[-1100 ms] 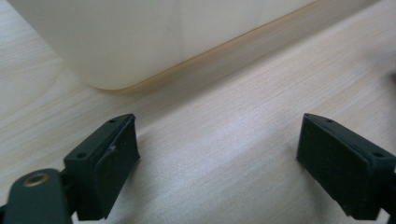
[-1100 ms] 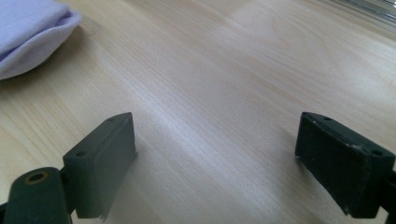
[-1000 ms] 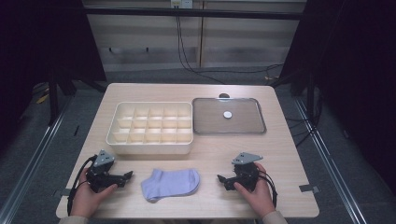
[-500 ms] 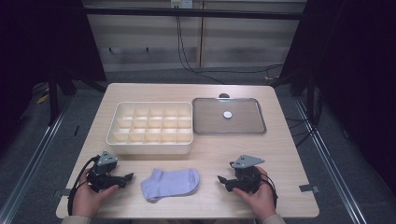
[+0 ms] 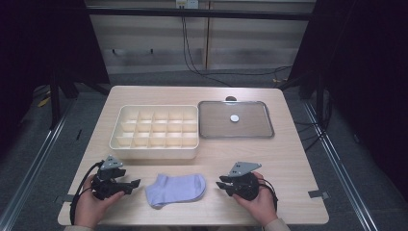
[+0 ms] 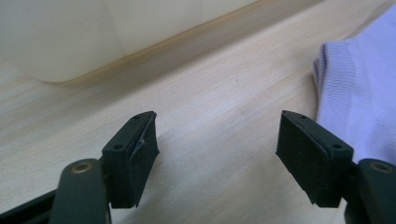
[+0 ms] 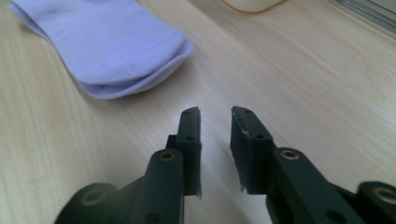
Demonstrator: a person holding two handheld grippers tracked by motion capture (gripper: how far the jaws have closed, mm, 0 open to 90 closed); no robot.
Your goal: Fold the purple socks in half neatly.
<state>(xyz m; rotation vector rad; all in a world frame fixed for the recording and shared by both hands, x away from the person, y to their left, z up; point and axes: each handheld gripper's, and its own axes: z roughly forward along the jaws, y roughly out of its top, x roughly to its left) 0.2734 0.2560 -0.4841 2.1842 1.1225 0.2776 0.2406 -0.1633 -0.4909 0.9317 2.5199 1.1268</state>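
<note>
Nothing of the work looked done yet — the pale lilac ankle sock (image 5: 176, 189), folded flat, lay untouched on the light wooden table (image 5: 288, 159) near its front edge, between the two hand-held tools and apart from both.

The left gripper (image 5: 131, 185) sat just beside the sock's cuff end. In the left gripper view its jaws stood spread with only bare tabletop between them, though they had just been narrowing a little, and the sock's ribbed edge (image 6: 355, 93) lay off to one side of them. The right gripper (image 5: 222, 185) rested near the toe end. Its jaws had just been drawing together and stood almost pressed, a narrow gap left between them and nothing in it, with the sock (image 7: 107, 51) ahead and to the side in the right gripper view.

By my reading, the whole job remained: gripping the sock, lifting it and placing it, probably in the box behind.

Farther back, the cream plastic organiser box (image 5: 155, 133), divided into small square cells, stood with every visible cell empty. Just beside it lay the flat grey-rimmed clear lid (image 5: 235, 120) — it held nothing, and only its small white knob (image 5: 234, 118) showed at the centre.
</note>
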